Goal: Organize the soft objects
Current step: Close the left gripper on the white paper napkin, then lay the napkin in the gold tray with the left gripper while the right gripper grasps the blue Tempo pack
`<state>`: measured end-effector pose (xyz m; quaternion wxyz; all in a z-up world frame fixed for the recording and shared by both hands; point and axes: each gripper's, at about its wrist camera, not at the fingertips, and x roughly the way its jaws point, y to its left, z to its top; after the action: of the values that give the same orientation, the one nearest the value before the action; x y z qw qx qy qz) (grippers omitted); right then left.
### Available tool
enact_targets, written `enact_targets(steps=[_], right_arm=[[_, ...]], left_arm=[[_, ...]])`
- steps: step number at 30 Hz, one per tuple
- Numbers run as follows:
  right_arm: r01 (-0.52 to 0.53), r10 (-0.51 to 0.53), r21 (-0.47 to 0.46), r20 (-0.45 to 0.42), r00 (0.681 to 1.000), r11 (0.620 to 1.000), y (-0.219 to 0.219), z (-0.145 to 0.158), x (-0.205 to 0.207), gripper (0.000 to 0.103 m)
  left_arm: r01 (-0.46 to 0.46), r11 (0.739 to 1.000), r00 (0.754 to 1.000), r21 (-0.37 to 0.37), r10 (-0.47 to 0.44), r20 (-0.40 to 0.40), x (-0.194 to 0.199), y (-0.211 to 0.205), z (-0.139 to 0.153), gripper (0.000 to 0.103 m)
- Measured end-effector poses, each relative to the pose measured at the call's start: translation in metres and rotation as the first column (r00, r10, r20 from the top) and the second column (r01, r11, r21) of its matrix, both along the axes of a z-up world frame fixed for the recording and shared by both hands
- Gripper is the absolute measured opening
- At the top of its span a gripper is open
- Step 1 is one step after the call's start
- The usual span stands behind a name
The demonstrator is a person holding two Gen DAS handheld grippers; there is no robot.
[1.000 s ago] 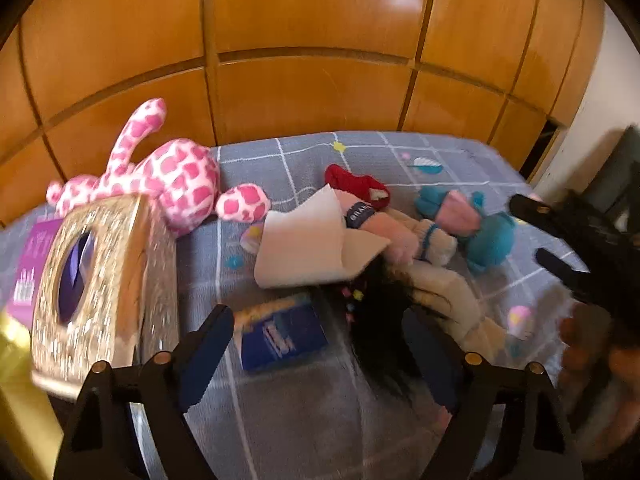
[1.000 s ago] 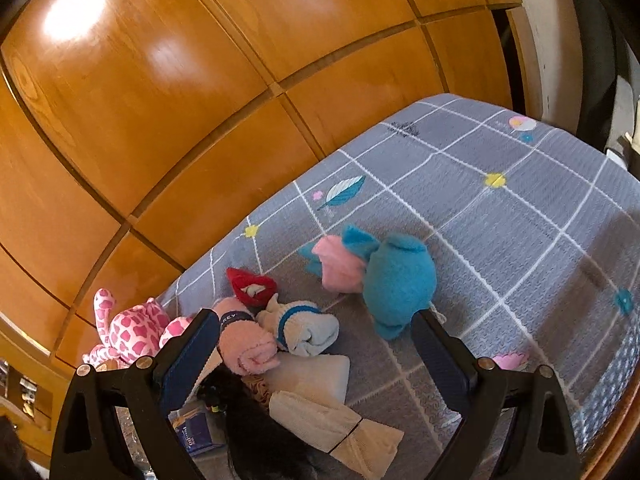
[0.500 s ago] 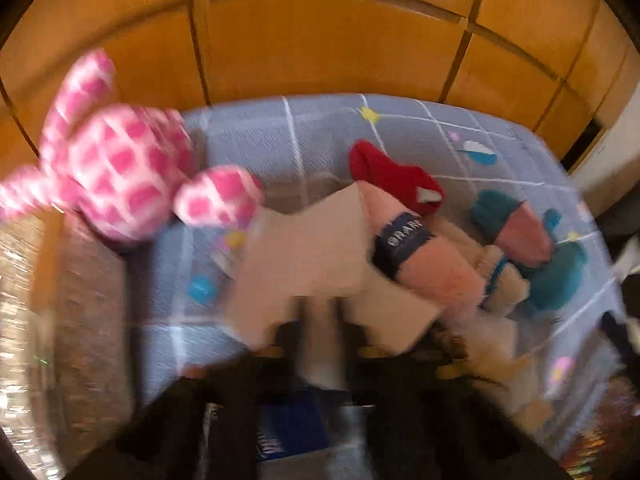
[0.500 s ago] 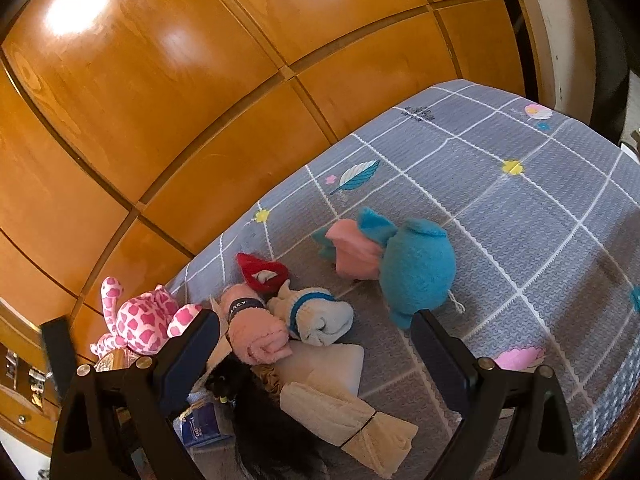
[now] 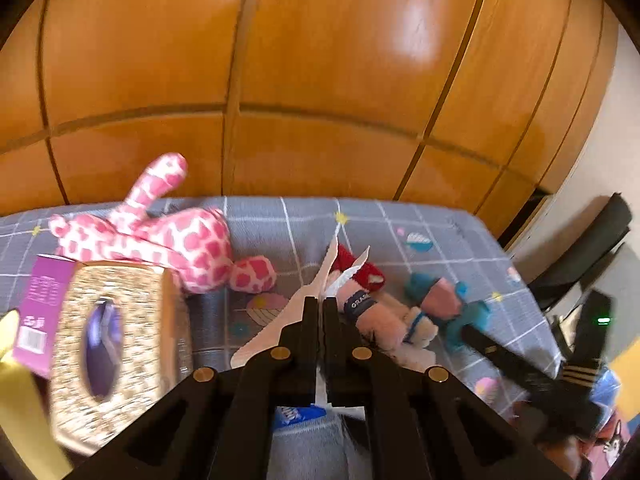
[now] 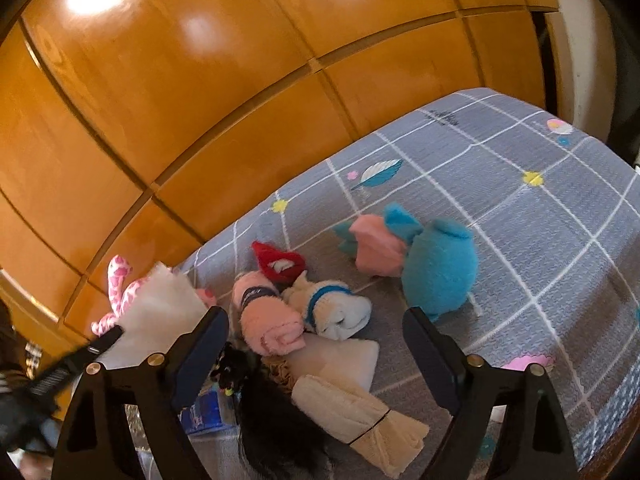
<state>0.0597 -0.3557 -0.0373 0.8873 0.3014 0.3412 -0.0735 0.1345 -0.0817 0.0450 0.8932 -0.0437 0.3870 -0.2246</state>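
Observation:
My left gripper (image 5: 321, 312) is shut on a thin cream cloth (image 5: 280, 328) and holds it edge-on above the bed; the cloth also shows in the right wrist view (image 6: 160, 308). My right gripper (image 6: 316, 340) is open and empty, above a pile: a rolled pink towel (image 6: 268, 320), a rolled white sock with a blue band (image 6: 332, 308), a red sock (image 6: 280, 264), a teal and pink plush (image 6: 424, 264), a beige rolled towel (image 6: 360, 412) and a black wig (image 6: 276, 420). A pink spotted plush giraffe (image 5: 168, 236) lies at the left.
A glittery gold tissue box (image 5: 108, 340) stands at the left by a purple box (image 5: 40, 300). A blue packet (image 6: 204, 408) lies near the wig. The grey checked bedspread (image 6: 520, 208) meets a wooden panelled wall (image 5: 320, 60). A black chair (image 5: 584, 248) stands at the right.
My left gripper closed on the cream cloth and lifted it off the pile. My right gripper moved slightly closer to the pile and stayed open.

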Motion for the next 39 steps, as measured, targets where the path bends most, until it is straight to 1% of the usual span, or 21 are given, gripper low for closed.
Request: enact_targets(steps=[4,6,8,10,13,15,18,19,20,21,23,26,29,30,32,33,34,35,36,38,39], right_arm=[[-0.122,0.122,0.005,-0.013,0.992,0.993,0.018,-0.003,0.009,0.086],[-0.221,0.221,0.006,-0.013,0.975,0.975,0.034,-0.003,0.014,0.084],[-0.347,0.346,-0.034,-0.024,0.938,0.937,0.059,-0.002,0.018,0.084],[-0.476,0.472,-0.096,-0.061,0.879,0.874,0.091,-0.003,0.020,0.084],[-0.609,0.588,-0.203,-0.160,0.793,0.767,0.134,-0.009,0.021,0.084],[-0.670,0.630,-0.254,-0.228,0.742,0.697,0.153,-0.016,0.023,0.084],[-0.729,0.663,-0.307,-0.303,0.684,0.612,0.172,-0.024,0.030,0.084],[-0.750,0.673,-0.324,-0.331,0.661,0.577,0.179,-0.027,0.035,0.084],[-0.776,0.682,-0.350,-0.371,0.630,0.525,0.189,-0.030,0.040,0.084],[-0.788,0.686,-0.363,-0.392,0.613,0.498,0.195,-0.033,0.042,0.084],[-0.823,0.691,-0.390,-0.455,0.562,0.412,0.210,-0.039,0.050,0.084],[-0.861,0.684,-0.405,-0.535,0.497,0.309,0.226,-0.051,0.063,0.084],[-0.883,0.663,-0.400,-0.596,0.454,0.245,0.237,-0.066,0.077,0.084],[-0.886,0.659,-0.397,-0.603,0.449,0.240,0.238,-0.068,0.078,0.084],[-0.888,0.651,-0.392,-0.614,0.446,0.240,0.240,-0.075,0.087,0.083],[-0.890,0.655,-0.383,-0.612,0.444,0.247,0.240,-0.076,0.090,0.082],[-0.894,0.668,-0.363,-0.601,0.439,0.261,0.239,-0.077,0.092,0.081],[-0.897,0.677,-0.349,-0.594,0.435,0.271,0.238,-0.076,0.093,0.074],[-0.896,0.683,-0.337,-0.583,0.441,0.290,0.235,-0.076,0.094,0.072],[-0.891,0.684,-0.335,-0.573,0.451,0.307,0.235,-0.076,0.097,0.069],[-0.888,0.683,-0.335,-0.569,0.458,0.316,0.234,-0.076,0.097,0.067]], left_arm=[[0.019,0.999,0.999,-0.037,-0.017,0.039,-0.023,0.026,0.021,0.003],[0.020,0.998,0.998,-0.059,-0.016,0.057,-0.034,0.042,0.032,0.003],[0.011,0.997,0.998,-0.076,-0.006,0.065,-0.043,0.060,0.039,0.003],[-0.006,0.996,0.997,-0.091,0.013,0.073,-0.051,0.080,0.046,0.003],[-0.049,0.992,0.996,-0.120,0.057,0.068,-0.064,0.117,0.050,0.003],[-0.082,0.988,0.994,-0.128,0.090,0.061,-0.071,0.138,0.050,0.003],[-0.158,0.979,0.984,-0.132,0.167,0.059,-0.086,0.176,0.047,0.003],[-0.193,0.972,0.978,-0.134,0.201,0.052,-0.091,0.192,0.044,0.002],[-0.220,0.966,0.973,-0.134,0.228,0.047,-0.095,0.203,0.042,0.002],[-0.248,0.960,0.966,-0.132,0.255,0.041,-0.098,0.214,0.040,0.002],[-0.310,0.942,0.949,-0.126,0.315,0.027,-0.106,0.237,0.034,0.003],[-0.402,0.909,0.914,-0.106,0.405,0.004,-0.117,0.275,0.022,0.003],[-0.495,0.866,0.868,-0.066,0.495,-0.018,-0.121,0.311,0.006,0.003],[-0.520,0.853,0.854,-0.053,0.519,-0.025,-0.120,0.321,0.001,0.003],[-0.586,0.810,0.809,-0.007,0.585,-0.050,-0.116,0.343,-0.017,0.003],[-0.606,0.795,0.793,0.005,0.605,-0.065,-0.114,0.351,-0.025,0.003],[-0.642,0.766,0.762,0.026,0.641,-0.090,-0.110,0.362,-0.038,0.003],[-0.663,0.747,0.740,0.050,0.664,-0.107,-0.108,0.369,-0.047,0.003],[-0.685,0.725,0.716,0.073,0.688,-0.119,-0.105,0.376,-0.056,0.005],[-0.710,0.699,0.687,0.086,0.714,-0.131,-0.105,0.384,-0.070,0.018],[-0.720,0.688,0.676,0.093,0.725,-0.134,-0.105,0.385,-0.075,0.032]])
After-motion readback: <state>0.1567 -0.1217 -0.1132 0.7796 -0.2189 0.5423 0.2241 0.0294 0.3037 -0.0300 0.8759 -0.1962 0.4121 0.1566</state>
